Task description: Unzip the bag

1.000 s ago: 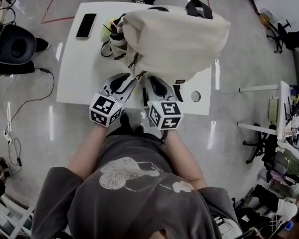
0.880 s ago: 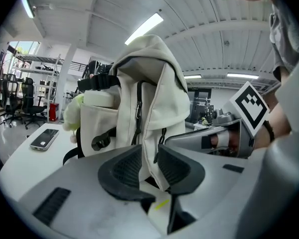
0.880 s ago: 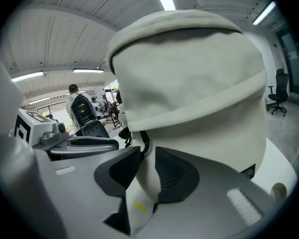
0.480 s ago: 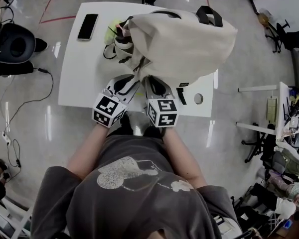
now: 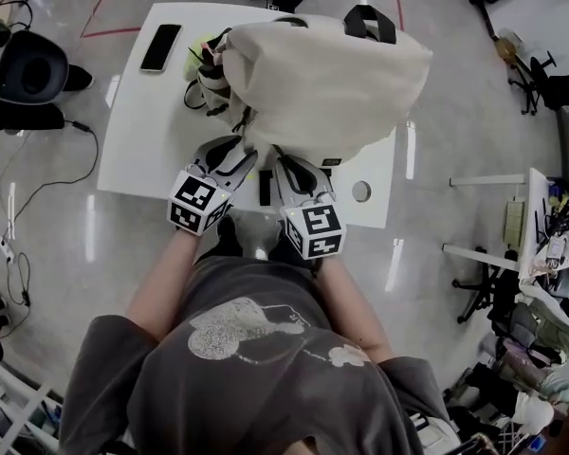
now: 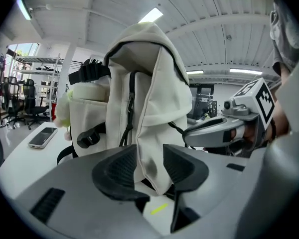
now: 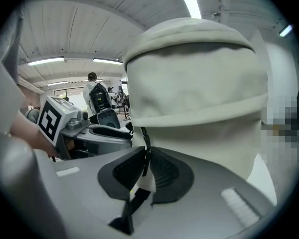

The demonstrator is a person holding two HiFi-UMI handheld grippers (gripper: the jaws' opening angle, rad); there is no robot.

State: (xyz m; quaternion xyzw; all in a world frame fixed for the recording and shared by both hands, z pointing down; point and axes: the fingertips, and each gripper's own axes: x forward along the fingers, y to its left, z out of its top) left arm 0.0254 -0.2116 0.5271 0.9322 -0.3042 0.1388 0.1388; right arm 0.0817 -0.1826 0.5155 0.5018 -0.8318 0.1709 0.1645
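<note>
A cream backpack (image 5: 322, 74) lies on the white table (image 5: 137, 145), its open end to the left. Both grippers are at its near edge. My left gripper (image 5: 245, 152) has a hanging fold of the bag's fabric (image 6: 149, 148) between its pads; the jaws are opening and the fold sits loose. My right gripper (image 5: 279, 155) is shut on the black zipper pull (image 7: 146, 151), which runs down between its pads (image 7: 162, 171) from the bag (image 7: 199, 93). In the left gripper view the zipper line (image 6: 131, 108) climbs the bag's front.
A phone (image 5: 161, 47) lies at the table's far left corner. Something yellow-green and plush (image 5: 197, 60) sits by the bag's open end. A black strap (image 5: 265, 188) lies between the grippers, and a round hole (image 5: 361, 191) is in the table at right. An office chair (image 5: 28, 69) stands to the left.
The bag swung right, then back left and slightly away. Both grippers stayed at its near edge, and the left and right cubes now sit further apart.
</note>
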